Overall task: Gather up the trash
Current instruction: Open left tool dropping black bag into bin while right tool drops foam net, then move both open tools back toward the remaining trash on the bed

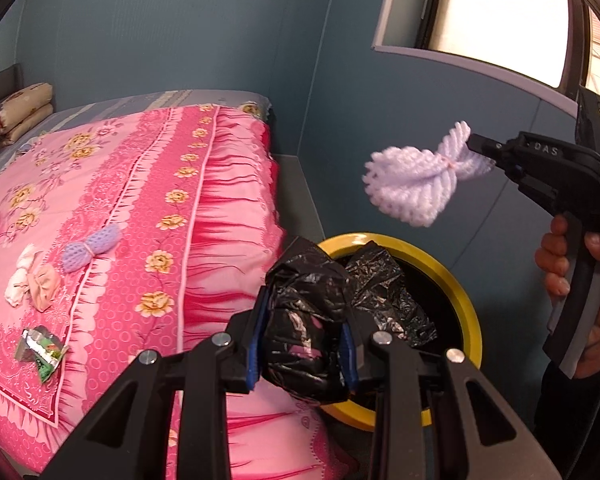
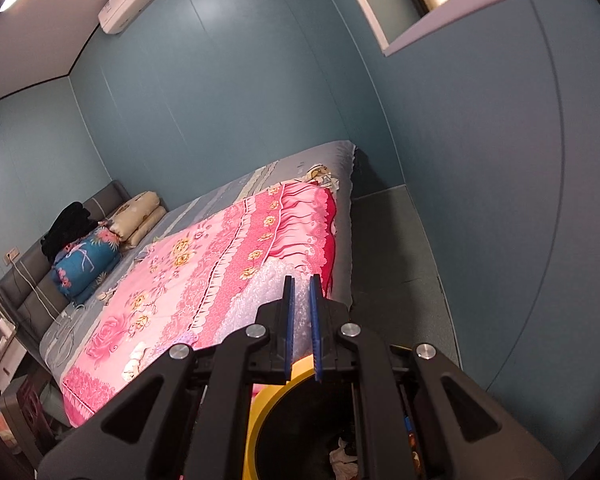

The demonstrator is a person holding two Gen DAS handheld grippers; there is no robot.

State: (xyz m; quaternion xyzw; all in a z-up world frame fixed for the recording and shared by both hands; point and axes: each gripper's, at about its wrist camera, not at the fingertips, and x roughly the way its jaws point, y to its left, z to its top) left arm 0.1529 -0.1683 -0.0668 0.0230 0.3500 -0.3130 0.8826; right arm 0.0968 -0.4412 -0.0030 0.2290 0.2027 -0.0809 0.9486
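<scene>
Now the left gripper is squeezing the black bag at the yellow bin, and the right gripper is pinching a white foam net above that bin.

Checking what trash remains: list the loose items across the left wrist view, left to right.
Crumpled silver-green foil wrapper → white-and-peach cloth bundle → purple knitted bow → black plastic bag → pale lilac foam net.

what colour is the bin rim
Yellow bin rim, clearest in the left wrist view.
</scene>
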